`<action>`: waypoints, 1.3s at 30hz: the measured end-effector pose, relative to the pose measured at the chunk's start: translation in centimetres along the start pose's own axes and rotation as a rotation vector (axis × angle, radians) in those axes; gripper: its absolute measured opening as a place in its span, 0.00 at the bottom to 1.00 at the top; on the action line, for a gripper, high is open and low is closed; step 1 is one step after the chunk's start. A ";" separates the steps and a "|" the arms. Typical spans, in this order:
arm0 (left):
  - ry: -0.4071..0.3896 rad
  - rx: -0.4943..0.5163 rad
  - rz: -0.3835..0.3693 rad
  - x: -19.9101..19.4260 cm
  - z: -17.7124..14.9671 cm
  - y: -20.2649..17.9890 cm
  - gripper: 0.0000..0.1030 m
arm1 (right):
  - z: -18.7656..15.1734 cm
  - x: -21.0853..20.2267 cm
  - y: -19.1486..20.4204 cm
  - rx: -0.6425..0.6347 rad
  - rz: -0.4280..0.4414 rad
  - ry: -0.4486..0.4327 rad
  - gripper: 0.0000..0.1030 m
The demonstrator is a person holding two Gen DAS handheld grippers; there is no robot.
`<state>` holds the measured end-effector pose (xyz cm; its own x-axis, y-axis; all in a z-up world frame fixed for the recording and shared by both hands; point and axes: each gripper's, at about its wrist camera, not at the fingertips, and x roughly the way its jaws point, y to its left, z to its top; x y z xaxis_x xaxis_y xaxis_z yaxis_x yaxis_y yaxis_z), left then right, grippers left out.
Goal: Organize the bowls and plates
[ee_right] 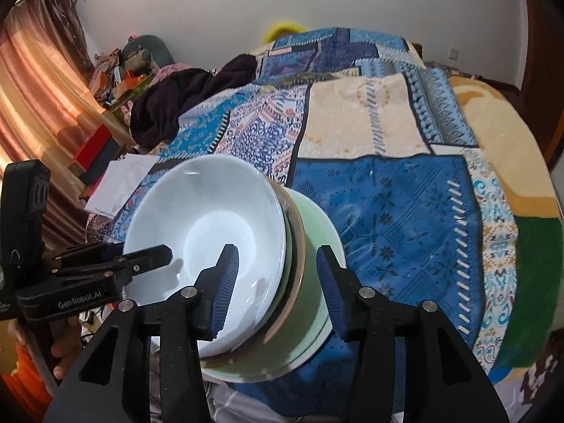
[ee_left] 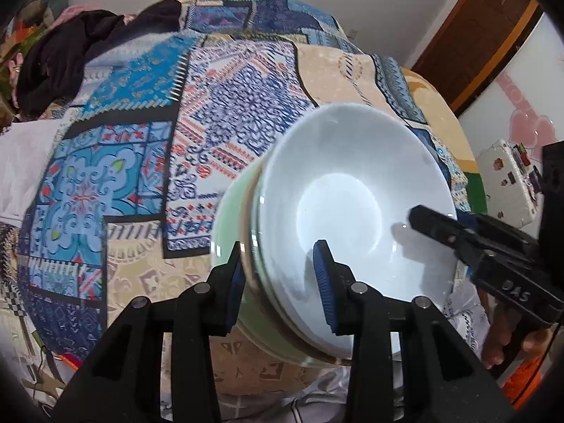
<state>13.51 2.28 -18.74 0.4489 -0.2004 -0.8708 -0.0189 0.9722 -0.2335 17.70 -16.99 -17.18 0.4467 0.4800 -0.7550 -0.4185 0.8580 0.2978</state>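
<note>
We have the nested bowl stack (ee_left: pixel 338 211) (white on top, green beneath) sitting near the front edge of the patterned bedspread (ee_left: pixel 141 141). Left gripper (ee_left: pixel 282 285) pinches its rim wall on one side. Right gripper (ee_right: pixel 278 289) straddles the opposite rim, jaws part-open with gaps showing, so not gripping.

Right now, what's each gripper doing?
Left gripper: closed on the rim of the bowl stack.
Right gripper: open, jaws astride the same rim, apparently not pressing.
</note>
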 end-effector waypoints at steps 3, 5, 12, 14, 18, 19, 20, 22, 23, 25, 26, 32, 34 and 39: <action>-0.009 -0.019 0.005 -0.6 0.0 0.5 0.38 | 0.3 -1.2 0.4 -0.011 0.004 -0.029 0.42; -0.027 -0.024 0.014 -1.4 0.0 0.7 0.40 | 0.6 -2.2 0.8 -0.024 0.010 -0.058 0.42; -0.207 0.012 0.027 -7.4 0.7 -0.4 0.50 | 1.7 -7.7 2.7 -0.078 0.042 -0.225 0.46; -0.282 0.028 0.028 -9.6 0.7 -1.1 0.53 | 1.9 -9.4 3.3 -0.094 0.046 -0.280 0.49; -0.428 0.068 0.029 -14.0 0.6 -2.5 0.58 | 1.8 -12.8 4.7 -0.135 0.049 -0.399 0.55; -0.458 0.075 0.027 -14.9 0.4 -2.8 0.60 | 1.7 -13.4 4.9 -0.144 0.047 -0.420 0.58; -0.487 0.081 0.025 -15.8 0.2 -3.1 0.61 | 1.6 -14.2 5.3 -0.158 0.041 -0.451 0.60; -0.543 0.094 0.023 -17.5 -0.2 -3.6 0.64 | 1.3 -15.1 5.9 -0.181 0.027 -0.496 0.65; -0.576 0.100 0.025 -18.4 -0.4 -3.9 0.64 | 1.2 -15.6 6.2 -0.193 0.022 -0.517 0.68; -0.621 0.109 0.030 -19.5 -0.8 -4.3 0.67 | 0.9 -16.3 6.7 -0.213 0.016 -0.555 0.72; -0.645 0.114 0.032 -20.0 -1.1 -4.4 0.69 | 0.8 -16.5 6.8 -0.222 0.014 -0.568 0.73; -0.767 0.136 0.049 -22.6 -2.6 -5.0 0.89 | 0.3 -17.0 7.7 -0.246 0.015 -0.615 0.85; -0.795 0.140 0.058 -23.1 -3.0 -5.2 0.96 | 0.2 -16.9 7.8 -0.243 0.024 -0.617 0.89; -0.825 0.139 0.069 -23.7 -4.0 -5.3 1.00 | 0.0 -16.9 7.7 -0.228 0.033 -0.634 1.00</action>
<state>-0.54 1.42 1.39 0.9612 -0.0399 -0.2731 0.0162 0.9959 -0.0887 6.92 -18.47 -2.16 0.7792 0.5798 -0.2380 -0.5655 0.8141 0.1319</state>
